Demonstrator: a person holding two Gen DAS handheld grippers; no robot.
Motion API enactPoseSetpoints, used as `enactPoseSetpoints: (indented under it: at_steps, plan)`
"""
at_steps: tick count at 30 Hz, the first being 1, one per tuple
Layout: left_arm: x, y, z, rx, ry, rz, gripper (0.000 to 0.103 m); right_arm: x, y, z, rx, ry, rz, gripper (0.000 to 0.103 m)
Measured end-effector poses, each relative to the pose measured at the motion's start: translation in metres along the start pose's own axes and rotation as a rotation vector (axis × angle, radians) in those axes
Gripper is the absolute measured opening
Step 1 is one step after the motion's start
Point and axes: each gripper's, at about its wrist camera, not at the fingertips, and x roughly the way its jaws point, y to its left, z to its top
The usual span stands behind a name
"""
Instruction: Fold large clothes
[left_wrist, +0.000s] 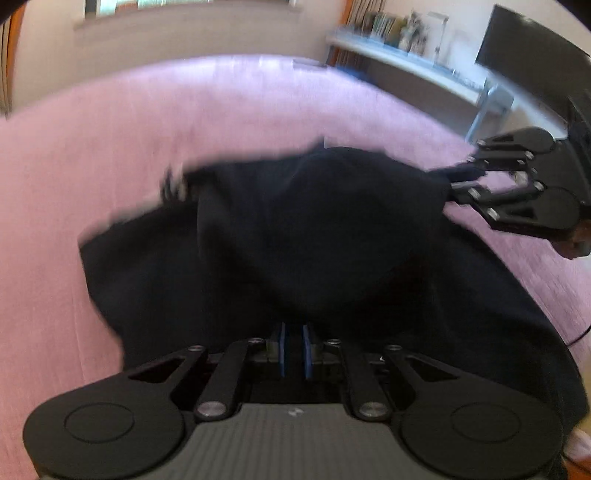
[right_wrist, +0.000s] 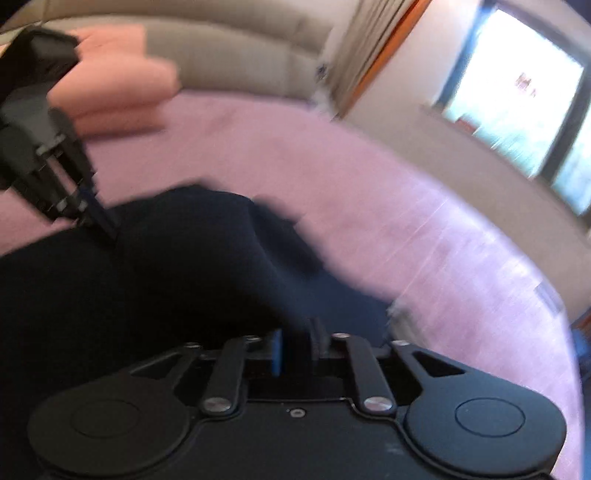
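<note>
We find both left tongs (left_wrist: 294, 345) and right tongs (right_wrist: 297, 341) clamped on the large black fabric garment (left_wrist: 295, 240) above the pink bedspread (left_wrist: 92, 147).

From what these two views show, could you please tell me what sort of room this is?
Most likely a bedroom: a dark garment lies on a bed with a pink bedspread, folded pink bedding sits near its head, and a shelf of books lines the wall.

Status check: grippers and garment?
Left gripper shut on black garment. Right gripper shut on it too. Garment lifted over pink bedspread. Nothing blocking.
</note>
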Motion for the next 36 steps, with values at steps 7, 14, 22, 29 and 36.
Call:
enactPoseSetpoints:
  at_steps: [7, 14, 22, 29, 36]
  plan:
    - [-0.017, 0.019, -0.014, -0.176, 0.010, -0.032, 0.031, -0.014, -0.027, -0.012, 0.302, 0.136, 0.085, 0.057]
    - [0.022, 0.032, 0.041, -0.364, -0.080, 0.004, 0.044, 0.009, -0.091, -0.008, 0.813, 0.118, 0.090, 0.066]
    - [0.056, 0.045, 0.058, -0.485, -0.042, 0.005, 0.064, 0.050, -0.106, -0.021, 1.058, 0.181, 0.079, 0.068]
    - [0.086, 0.047, 0.068, -0.475, 0.007, 0.036, 0.009, 0.061, -0.103, -0.024, 1.063, 0.186, 0.089, 0.020]
    - [0.008, 0.089, 0.034, -0.637, -0.341, -0.265, 0.009, 0.001, -0.133, -0.035, 0.985, -0.062, 0.210, 0.017]
